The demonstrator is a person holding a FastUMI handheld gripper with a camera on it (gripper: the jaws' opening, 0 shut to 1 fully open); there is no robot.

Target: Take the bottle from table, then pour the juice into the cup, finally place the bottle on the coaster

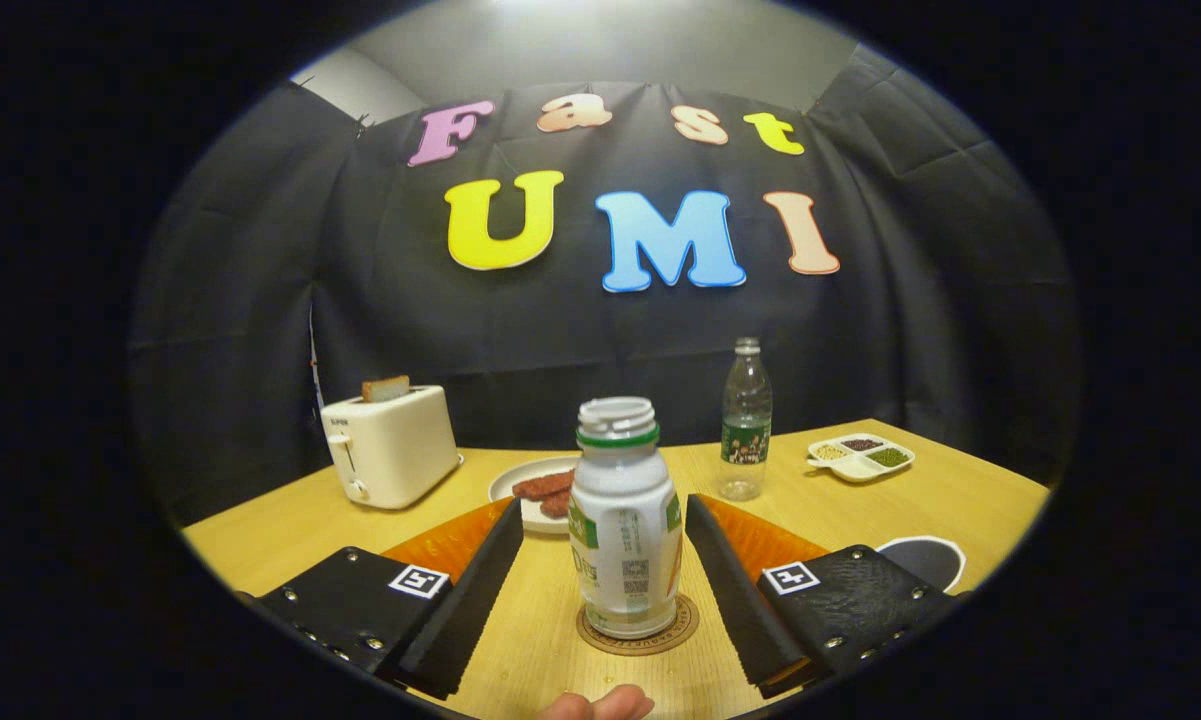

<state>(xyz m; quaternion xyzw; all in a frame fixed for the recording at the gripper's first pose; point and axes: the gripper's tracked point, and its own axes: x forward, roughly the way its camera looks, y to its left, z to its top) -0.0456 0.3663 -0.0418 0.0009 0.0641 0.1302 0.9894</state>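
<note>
Table (890, 510) of pale wood runs to the black cloth wall. Toaster (390, 447), plate (520, 480), clear bottle (746, 420) stand well beyond. Gripper (600, 590) gapes wide, clear of the juice bottle (625, 520), upright on its coaster (638, 632); cup (922, 562) right.

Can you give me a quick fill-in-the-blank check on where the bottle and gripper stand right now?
1. The white bottle stands upright on the round ____.
2. The gripper fingers sit either side of the bottle, apart from it, so the gripper is ____.
3. A slice of bread sticks up from the ____ beyond the fingers.
4. The bottle's cap is ____.

Missing words: coaster; open; toaster; off
</note>
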